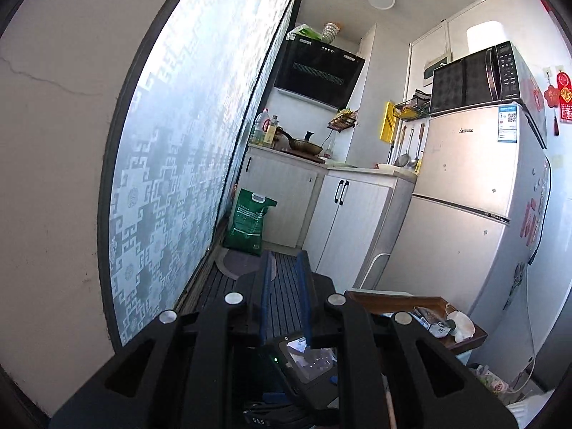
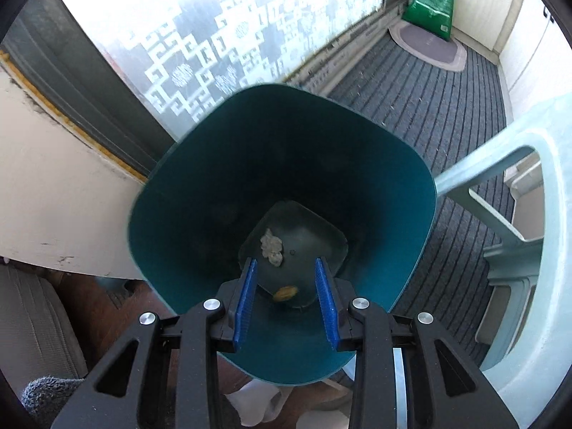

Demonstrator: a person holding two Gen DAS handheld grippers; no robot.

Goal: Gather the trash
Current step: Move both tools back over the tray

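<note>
In the right wrist view a teal trash bin [image 2: 178, 193] stands on the floor, seen from above. On its bottom lie a crumpled pale scrap [image 2: 271, 245] and a small yellow piece [image 2: 285, 292]. My right gripper [image 2: 286, 268] hangs open and empty over the bin's mouth. In the left wrist view my left gripper [image 1: 285, 261] is held up, its blue pads a narrow gap apart with nothing between them. To its lower right a brown tray [image 1: 386, 298] holds wrappers and a crumpled white tissue [image 1: 463, 325].
A patterned glass sliding door [image 1: 171, 143] runs along the left. A green sack [image 1: 248, 221] stands on a mat at the far end by white cabinets [image 1: 350, 214]. A fridge [image 1: 475, 196] with a microwave stands right. A pale plastic chair [image 2: 529, 214] stands right of the bin.
</note>
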